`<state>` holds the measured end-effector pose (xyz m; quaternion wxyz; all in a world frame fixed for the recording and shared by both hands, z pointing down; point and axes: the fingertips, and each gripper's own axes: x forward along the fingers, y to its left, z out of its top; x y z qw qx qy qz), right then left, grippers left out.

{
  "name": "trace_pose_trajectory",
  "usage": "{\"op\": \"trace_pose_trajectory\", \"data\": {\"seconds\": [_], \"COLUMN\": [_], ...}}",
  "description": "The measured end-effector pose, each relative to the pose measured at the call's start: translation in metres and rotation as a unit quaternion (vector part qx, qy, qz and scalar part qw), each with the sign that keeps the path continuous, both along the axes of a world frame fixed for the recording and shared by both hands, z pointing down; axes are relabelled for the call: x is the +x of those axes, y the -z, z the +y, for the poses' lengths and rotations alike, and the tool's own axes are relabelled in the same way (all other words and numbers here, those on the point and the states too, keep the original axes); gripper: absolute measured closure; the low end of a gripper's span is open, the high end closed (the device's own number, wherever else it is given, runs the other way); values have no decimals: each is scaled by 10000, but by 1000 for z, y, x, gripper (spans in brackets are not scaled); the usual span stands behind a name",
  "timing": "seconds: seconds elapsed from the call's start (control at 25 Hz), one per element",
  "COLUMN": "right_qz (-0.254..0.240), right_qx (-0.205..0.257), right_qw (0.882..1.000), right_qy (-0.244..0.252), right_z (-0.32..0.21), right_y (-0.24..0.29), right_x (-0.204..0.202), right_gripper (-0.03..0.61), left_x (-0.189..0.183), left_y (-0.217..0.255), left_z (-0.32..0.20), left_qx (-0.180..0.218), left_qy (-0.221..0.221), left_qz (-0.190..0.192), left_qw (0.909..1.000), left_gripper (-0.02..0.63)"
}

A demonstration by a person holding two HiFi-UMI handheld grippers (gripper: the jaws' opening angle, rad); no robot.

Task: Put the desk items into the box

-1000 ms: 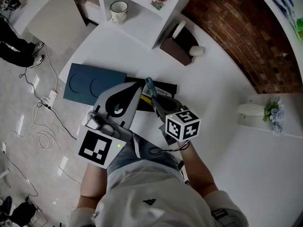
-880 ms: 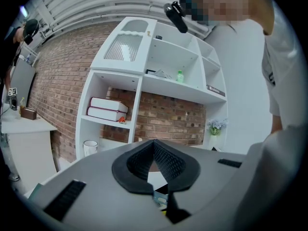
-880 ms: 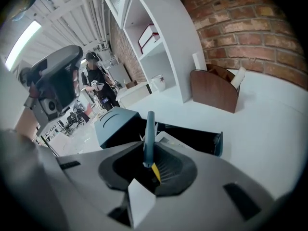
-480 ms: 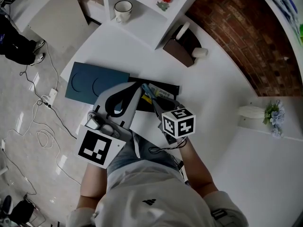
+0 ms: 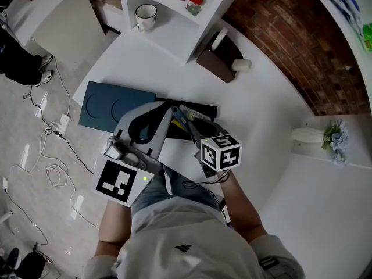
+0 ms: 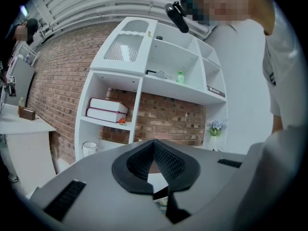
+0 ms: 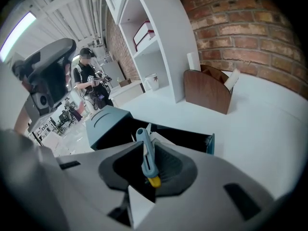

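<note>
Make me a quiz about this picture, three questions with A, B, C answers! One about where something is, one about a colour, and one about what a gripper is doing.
1. Where is the white mug?
A) inside the box
B) on the white shelf
C) on the floor

2. What colour is the lid lying beside the box?
A) red
B) yellow
C) dark blue

3. What is the right gripper doing?
A) its jaws are shut on a blue tool with a yellow end
B) its jaws hold the mug
C) its jaws are wide apart and empty

Answers:
1. B: the white mug stands on the white shelf, far from the box.
2. C: the lid is dark blue.
3. A: the right gripper pinches the blue tool between its jaws.
</note>
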<state>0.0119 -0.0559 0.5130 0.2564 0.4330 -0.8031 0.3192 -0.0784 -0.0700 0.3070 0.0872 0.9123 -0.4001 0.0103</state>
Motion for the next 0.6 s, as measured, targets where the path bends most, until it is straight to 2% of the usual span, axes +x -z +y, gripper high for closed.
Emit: {"op": "trace_pose_trajectory", "data": {"seconds": [0.12, 0.36, 0.6], "right_qz": [-257, -620, -916], "right_qx": [355, 1173, 1796], "right_qw": [9990, 9907, 9781], "right_qy": [-77, -301, -522], "right_z": [-4, -15, -18], "right_y": [21, 73, 124], "right_x": [0, 8, 20], "right_gripper": [506, 566, 569], "left_x": [6, 28, 57], "left_y": [4, 14, 25], "left_z": [-2, -6, -9], "left_qx": [44, 155, 244], "left_qy": [-101, -436, -882], "left_qz": [12, 34, 38], "left_qw": [9999, 9989, 9958], "left_gripper": [601, 601, 601]}}
